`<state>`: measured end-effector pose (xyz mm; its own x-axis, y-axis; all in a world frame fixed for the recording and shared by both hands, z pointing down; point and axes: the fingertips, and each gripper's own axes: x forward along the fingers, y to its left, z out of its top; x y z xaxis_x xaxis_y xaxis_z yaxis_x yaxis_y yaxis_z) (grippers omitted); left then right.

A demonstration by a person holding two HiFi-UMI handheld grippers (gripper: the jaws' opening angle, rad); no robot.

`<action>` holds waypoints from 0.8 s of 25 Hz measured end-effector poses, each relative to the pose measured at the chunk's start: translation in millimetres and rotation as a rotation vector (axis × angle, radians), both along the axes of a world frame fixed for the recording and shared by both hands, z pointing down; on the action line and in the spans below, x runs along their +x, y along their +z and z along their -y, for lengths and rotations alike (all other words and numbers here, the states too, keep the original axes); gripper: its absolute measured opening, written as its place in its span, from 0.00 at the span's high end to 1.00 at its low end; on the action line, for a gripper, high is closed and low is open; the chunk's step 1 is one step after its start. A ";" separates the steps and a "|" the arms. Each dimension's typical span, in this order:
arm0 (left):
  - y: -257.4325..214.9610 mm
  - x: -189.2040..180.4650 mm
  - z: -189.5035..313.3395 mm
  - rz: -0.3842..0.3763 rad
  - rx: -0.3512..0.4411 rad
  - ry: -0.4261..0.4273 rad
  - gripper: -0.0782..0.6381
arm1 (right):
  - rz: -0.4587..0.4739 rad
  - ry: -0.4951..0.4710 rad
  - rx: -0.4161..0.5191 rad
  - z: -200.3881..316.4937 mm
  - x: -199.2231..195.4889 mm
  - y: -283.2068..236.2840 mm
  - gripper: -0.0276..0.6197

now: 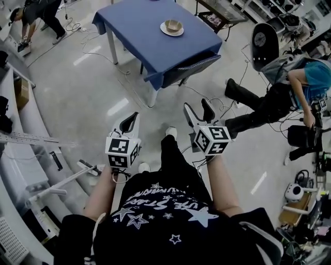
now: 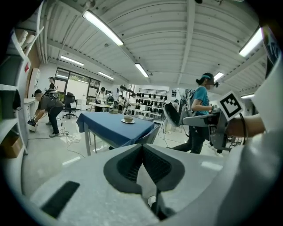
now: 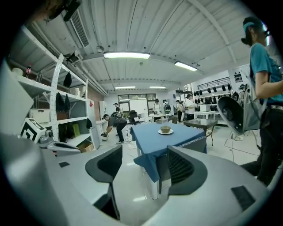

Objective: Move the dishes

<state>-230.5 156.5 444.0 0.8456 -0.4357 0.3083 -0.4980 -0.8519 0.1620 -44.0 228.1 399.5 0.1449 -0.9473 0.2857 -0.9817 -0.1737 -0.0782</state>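
While standing well back from a blue-clothed table [image 1: 139, 36], holds two grippers out at waist height above a glossy grey floor [image 1: 103, 98]. Carries the left gripper [image 2: 142, 148] with its ribbed dark pads pressed together on nothing, and the right gripper [image 3: 143, 170] with its jaws spread wide and likewise empty, both aimed toward the table. Faces a small tan bowl [image 1: 173, 25], round, mouth up, with no long axis to speak of. Finds it seated squarely on a white saucer [image 1: 165, 32] toward the tabletop's far side, set in from every edge and alone on the smooth cloth. Looks across a broad stretch of open floor between feet and table, crossed only by loose cables [image 1: 85, 36] near the table's left side. Meets a dark grey chair [image 1: 192, 66] tucked under the nearest side of the table, where the cloth drapes over a corner above white legs. Has pale curved shelving [image 1: 20, 129] hemming in the left. Has a person in a teal shirt [image 1: 305, 77] close by on the right and another person [image 1: 33, 13] bent over the floor well beyond the table.
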 end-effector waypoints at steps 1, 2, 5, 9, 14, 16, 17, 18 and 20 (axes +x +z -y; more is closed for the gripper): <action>0.8 1.3 5.4 0.009 0.004 -0.005 0.87 | 0.004 -0.003 0.003 8.2 5.3 1.1 0.49; 2.1 3.9 11.4 0.019 0.007 -0.010 0.86 | 0.009 -0.007 0.003 16.8 11.6 3.0 0.48; 6.1 20.5 31.7 0.040 0.002 -0.030 0.87 | 0.026 -0.013 0.009 42.4 37.0 8.1 0.47; 9.4 58.0 61.5 0.082 0.012 -0.043 0.87 | 0.056 -0.015 0.009 71.6 84.9 14.8 0.47; 4.6 111.2 105.8 0.107 0.016 -0.092 0.87 | 0.070 -0.044 -0.008 113.6 156.0 19.5 0.47; 1.2 133.8 121.2 0.108 0.017 -0.112 0.87 | 0.069 -0.060 -0.006 131.8 183.5 16.8 0.47; -1.1 144.3 128.7 0.107 0.020 -0.125 0.86 | 0.068 -0.071 -0.003 141.2 195.5 15.1 0.47; -3.8 154.0 136.3 0.105 0.024 -0.141 0.86 | 0.066 -0.083 -0.002 150.5 206.1 13.7 0.47; -8.8 170.8 149.9 0.102 0.030 -0.179 0.86 | 0.066 -0.111 -0.003 168.3 224.2 12.7 0.47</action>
